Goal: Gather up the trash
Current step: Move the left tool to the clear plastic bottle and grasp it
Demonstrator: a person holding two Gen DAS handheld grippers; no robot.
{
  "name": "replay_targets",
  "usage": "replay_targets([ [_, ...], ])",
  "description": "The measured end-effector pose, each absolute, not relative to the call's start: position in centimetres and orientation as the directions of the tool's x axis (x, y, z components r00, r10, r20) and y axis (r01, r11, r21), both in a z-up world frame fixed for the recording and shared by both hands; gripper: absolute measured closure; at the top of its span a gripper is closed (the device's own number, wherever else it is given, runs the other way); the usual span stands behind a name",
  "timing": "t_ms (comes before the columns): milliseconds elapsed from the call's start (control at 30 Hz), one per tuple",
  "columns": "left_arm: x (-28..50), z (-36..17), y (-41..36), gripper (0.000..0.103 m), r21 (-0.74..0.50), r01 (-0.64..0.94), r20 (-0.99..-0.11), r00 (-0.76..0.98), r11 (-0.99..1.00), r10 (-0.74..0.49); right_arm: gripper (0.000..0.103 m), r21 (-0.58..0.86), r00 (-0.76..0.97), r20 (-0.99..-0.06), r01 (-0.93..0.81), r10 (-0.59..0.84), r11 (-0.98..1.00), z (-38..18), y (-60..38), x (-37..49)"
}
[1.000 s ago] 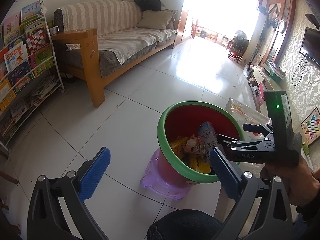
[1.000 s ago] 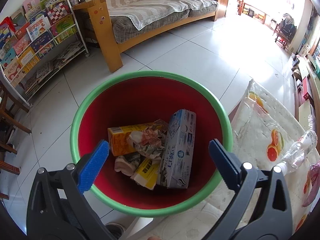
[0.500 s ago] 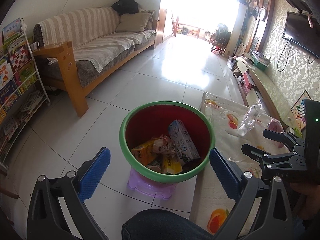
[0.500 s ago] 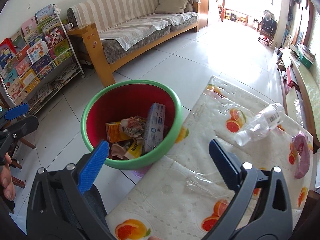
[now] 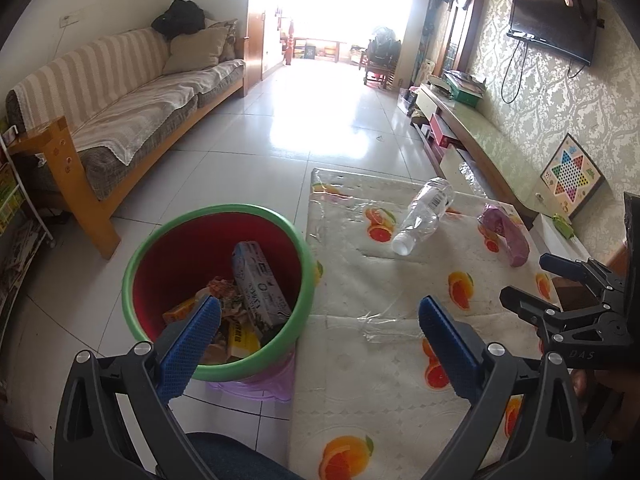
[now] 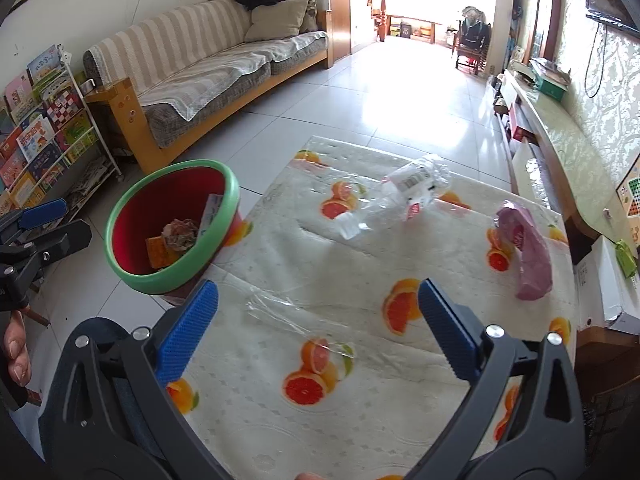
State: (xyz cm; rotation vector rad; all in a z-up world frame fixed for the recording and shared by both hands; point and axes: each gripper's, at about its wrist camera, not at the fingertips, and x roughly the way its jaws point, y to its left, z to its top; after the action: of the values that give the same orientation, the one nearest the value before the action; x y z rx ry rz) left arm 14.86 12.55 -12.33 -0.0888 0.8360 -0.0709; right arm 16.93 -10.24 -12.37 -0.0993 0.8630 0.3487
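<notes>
A red bin with a green rim (image 5: 218, 216) (image 6: 132, 272) stands on a purple stool left of the table and holds cartons and crumpled wrappers (image 5: 256, 288). On the table's orange-print cloth (image 6: 360, 264) lie an empty clear plastic bottle (image 5: 424, 212) (image 6: 400, 192), a pink wrapper (image 5: 504, 236) (image 6: 528, 256) and a clear plastic film (image 6: 288, 312). My left gripper (image 5: 320, 332) is open and empty over the bin's near edge. My right gripper (image 6: 318, 320) is open and empty above the film; it also shows in the left wrist view (image 5: 536, 284).
A striped sofa (image 5: 132, 92) with a wooden arm stands at the left. A rack of children's books (image 6: 40, 128) is beside it. A low TV cabinet (image 5: 480, 136) runs along the right wall. A white box (image 6: 608, 280) sits right of the table.
Both grippers have swung right, from the bin toward the table. The right gripper has left the bin and now hangs over the tablecloth. Both stay open.
</notes>
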Motion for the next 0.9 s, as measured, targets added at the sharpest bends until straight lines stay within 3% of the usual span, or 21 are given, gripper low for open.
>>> replay_targets([
  [433, 18.1, -13.8, 5.5, 0.008, -0.111, 0.176, -0.749, 0.632, 0.978, -0.198, 0.005, 0.03, 0.618, -0.776, -0.163, 0.125, 0.986, -13.3, -20.3, 16.4],
  [900, 22.4, -14.6, 1.4, 0.008, -0.065, 0.285, -0.767, 0.598, 0.956, -0.23, 0.005, 0.016, 0.618, -0.783, -0.094, 0.071, 0.995, -14.1, -23.7, 16.4],
])
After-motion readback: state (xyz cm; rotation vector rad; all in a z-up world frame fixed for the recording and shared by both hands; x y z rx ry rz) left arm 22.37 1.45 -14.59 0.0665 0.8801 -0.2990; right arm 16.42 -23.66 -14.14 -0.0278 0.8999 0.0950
